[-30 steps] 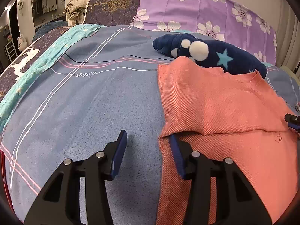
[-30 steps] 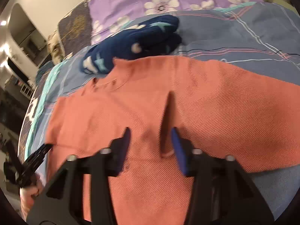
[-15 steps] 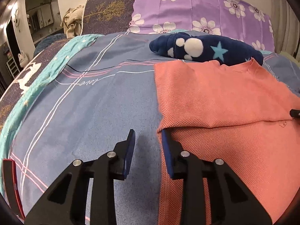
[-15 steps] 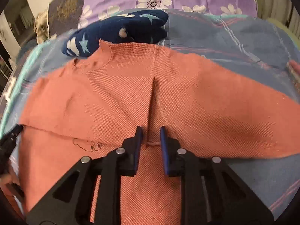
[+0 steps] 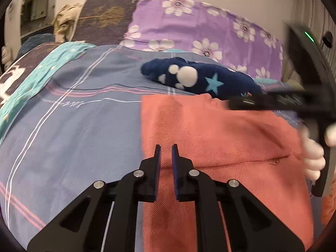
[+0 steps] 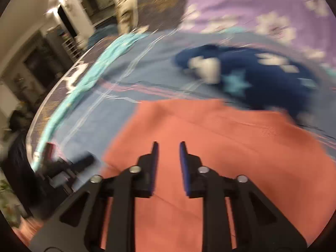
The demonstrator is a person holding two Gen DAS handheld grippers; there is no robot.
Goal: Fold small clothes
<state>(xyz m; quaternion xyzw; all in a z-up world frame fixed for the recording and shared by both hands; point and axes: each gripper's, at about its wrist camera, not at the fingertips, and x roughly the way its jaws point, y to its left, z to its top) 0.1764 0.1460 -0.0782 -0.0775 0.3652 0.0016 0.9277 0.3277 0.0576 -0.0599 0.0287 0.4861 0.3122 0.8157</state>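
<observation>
the coral shirt [image 5: 220, 138] lies flat on the bed [image 5: 73, 126], its far edge touching a navy star-print garment [image 5: 199, 77]. the left gripper [image 5: 166, 149] sits at the shirt's left edge, jaws closing to a narrow gap with a fold of the shirt between them. the right gripper [image 6: 168, 147] is over the shirt, jaws closing with a small gap, and blur hides whether cloth is pinched; a hand [image 5: 313, 159] holds it at the shirt's right side.

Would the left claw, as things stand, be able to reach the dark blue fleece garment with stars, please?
Probably yes: the blue garment lies beyond the coral shirt; only flat cloth lies before the closing left claw.
</observation>
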